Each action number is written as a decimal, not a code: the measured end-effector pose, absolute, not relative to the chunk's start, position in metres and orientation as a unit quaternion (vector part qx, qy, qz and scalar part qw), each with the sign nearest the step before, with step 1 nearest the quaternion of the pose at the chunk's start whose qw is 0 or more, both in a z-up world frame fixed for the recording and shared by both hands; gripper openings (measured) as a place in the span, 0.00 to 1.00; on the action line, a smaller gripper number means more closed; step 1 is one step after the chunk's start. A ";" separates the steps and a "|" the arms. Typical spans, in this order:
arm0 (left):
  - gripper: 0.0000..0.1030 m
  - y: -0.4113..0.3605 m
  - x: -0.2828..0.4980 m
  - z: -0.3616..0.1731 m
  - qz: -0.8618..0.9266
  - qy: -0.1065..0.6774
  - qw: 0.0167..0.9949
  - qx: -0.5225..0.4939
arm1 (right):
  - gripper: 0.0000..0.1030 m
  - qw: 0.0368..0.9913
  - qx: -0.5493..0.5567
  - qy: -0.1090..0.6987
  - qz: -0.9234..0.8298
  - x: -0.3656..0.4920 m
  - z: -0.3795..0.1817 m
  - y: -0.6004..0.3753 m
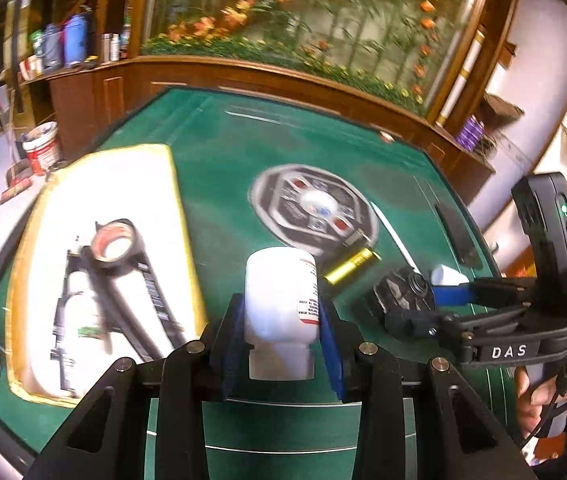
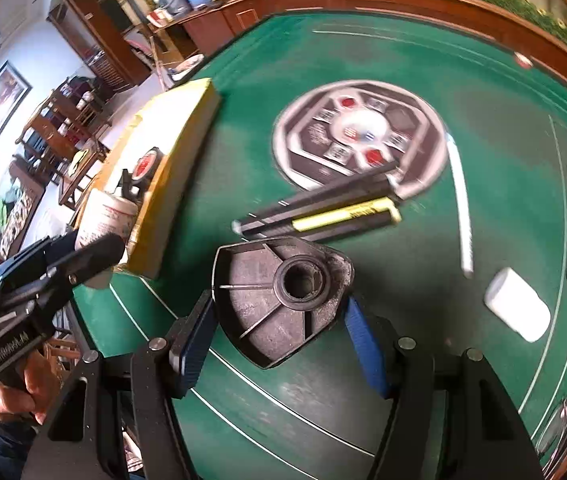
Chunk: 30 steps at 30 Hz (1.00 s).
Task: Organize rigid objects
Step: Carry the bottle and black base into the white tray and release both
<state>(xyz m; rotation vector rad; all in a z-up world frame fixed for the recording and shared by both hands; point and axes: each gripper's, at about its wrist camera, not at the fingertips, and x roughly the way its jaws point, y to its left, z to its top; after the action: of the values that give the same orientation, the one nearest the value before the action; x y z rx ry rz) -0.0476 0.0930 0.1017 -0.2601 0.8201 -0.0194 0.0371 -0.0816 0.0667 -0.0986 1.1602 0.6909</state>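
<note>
Tray (image 1: 179,200) at left: tape roll (image 1: 114,245), tubes stowed | left gripper (image 1: 282,320) clamped on white bottle (image 1: 279,300), held aloft | right gripper (image 2: 279,320) clamped on black plastic part (image 2: 279,300) | left on green table (image 1: 223,140): pens (image 2: 323,210), small white container (image 2: 517,310), white stick (image 2: 459,204)

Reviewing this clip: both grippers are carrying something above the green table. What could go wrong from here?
1. The left gripper clamps the white bottle near its neck, cap toward the camera; the smooth body could slip or swing.
2. The right gripper pinches the black ribbed part by its angled edges, so it may twist out.
3. The yellow-rimmed tray already holds a tape roll; dropping the bottle in could knock it.
</note>
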 end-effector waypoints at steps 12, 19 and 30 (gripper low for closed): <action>0.37 0.190 -0.047 0.106 0.053 0.388 0.908 -0.151 | 0.62 0.764 -0.071 0.515 0.382 0.047 0.094 0.028; 0.37 0.242 -0.025 0.088 0.076 0.399 0.900 -0.161 | 0.62 0.757 -0.081 0.517 0.392 0.075 0.094 0.101; 0.37 0.297 0.017 0.043 0.091 0.446 0.869 -0.196 | 0.62 0.751 -0.098 0.534 0.376 0.124 0.067 0.192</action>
<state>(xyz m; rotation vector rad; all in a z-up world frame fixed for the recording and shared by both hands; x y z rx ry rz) 0.0173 0.2973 0.0426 -0.4104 0.9325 0.1908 0.1238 0.1925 0.0672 -0.2138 1.1659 0.8204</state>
